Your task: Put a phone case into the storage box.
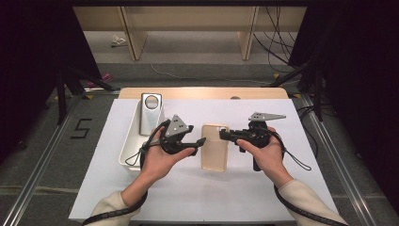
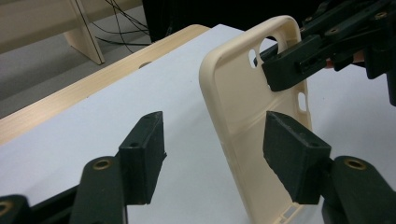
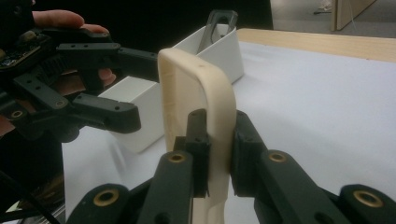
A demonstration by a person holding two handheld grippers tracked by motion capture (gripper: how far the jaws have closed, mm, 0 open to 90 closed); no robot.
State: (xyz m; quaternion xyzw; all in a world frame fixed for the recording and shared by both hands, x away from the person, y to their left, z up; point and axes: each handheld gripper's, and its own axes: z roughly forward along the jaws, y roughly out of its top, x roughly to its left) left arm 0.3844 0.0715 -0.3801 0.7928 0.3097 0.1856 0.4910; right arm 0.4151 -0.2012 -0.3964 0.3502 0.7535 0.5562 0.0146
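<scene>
While the right gripper (image 1: 225,136) pinches one upper edge of a cream phone case (image 1: 214,147), its jaws are clamped on the rim, as the right gripper view shows with both pads pressed against the case wall (image 3: 212,140). The case sits near the middle of the white-covered tabletop (image 1: 263,188), tilted up from the surface, its hollow inner side and camera cut-out turned toward the left gripper (image 1: 200,143). The left gripper approaches from the case's opposite long edge; in the left gripper view its jaws stand apart, one pad on each side of the case's edge (image 2: 243,140), neither pressing on it, so its fingers are released. A white rectangular tray (image 1: 134,141) lies toward the left edge of the tabletop, just beside the person's left hand (image 1: 157,162), and holds a grey phone-shaped device (image 1: 150,113) leaning at its far end. The right hand (image 1: 266,155) rests nearer the right edge.
</scene>
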